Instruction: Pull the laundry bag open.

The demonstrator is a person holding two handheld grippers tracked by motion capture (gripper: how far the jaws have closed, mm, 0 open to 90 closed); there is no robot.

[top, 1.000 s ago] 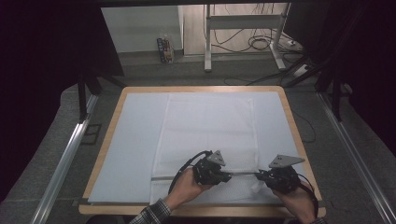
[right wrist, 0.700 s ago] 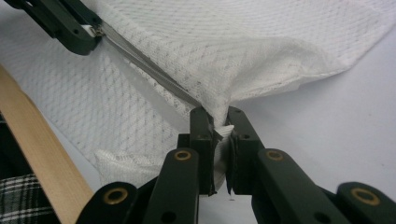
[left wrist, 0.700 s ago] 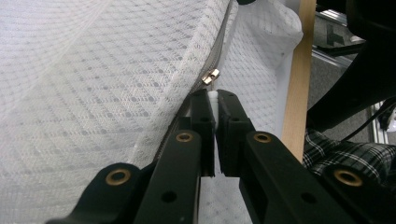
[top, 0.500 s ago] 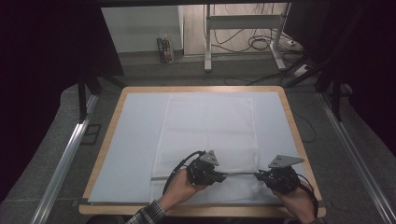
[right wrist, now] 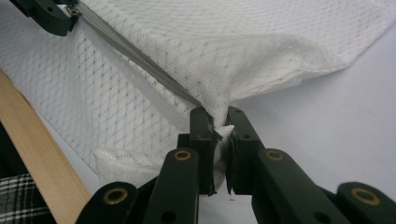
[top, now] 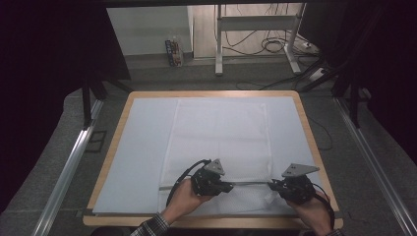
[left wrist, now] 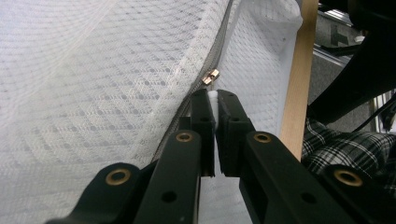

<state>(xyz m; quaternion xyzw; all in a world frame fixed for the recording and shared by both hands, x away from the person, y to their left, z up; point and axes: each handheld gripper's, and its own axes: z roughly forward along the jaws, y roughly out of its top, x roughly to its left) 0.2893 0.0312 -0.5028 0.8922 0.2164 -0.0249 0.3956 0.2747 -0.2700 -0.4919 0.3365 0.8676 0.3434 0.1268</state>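
Observation:
A white mesh bag point(top: 219, 137) lies flat on the white mat, its grey zipper point(top: 251, 183) running along the near edge. My left gripper point(top: 230, 186) points right along the zipper. In the left gripper view it point(left wrist: 214, 100) is shut on a white tab just behind the brass slider point(left wrist: 211, 77). My right gripper point(top: 272, 185) faces it from the right. In the right gripper view it point(right wrist: 219, 123) is shut on the bag's bunched corner at the zipper's end, and the zipper point(right wrist: 135, 56) runs taut up to the left gripper point(right wrist: 46, 14).
The white mat point(top: 142, 147) covers a wooden-rimmed table point(top: 211, 93). Its near wooden edge point(right wrist: 37, 154) lies close under both hands. A plaid sleeve point(left wrist: 345, 149) is near that edge. Metal rails point(top: 69, 167) flank the table, and cables lie on the floor behind.
My left gripper has slid a little to the left along the zipper, widening the gap to the right gripper. The right gripper has stayed put.

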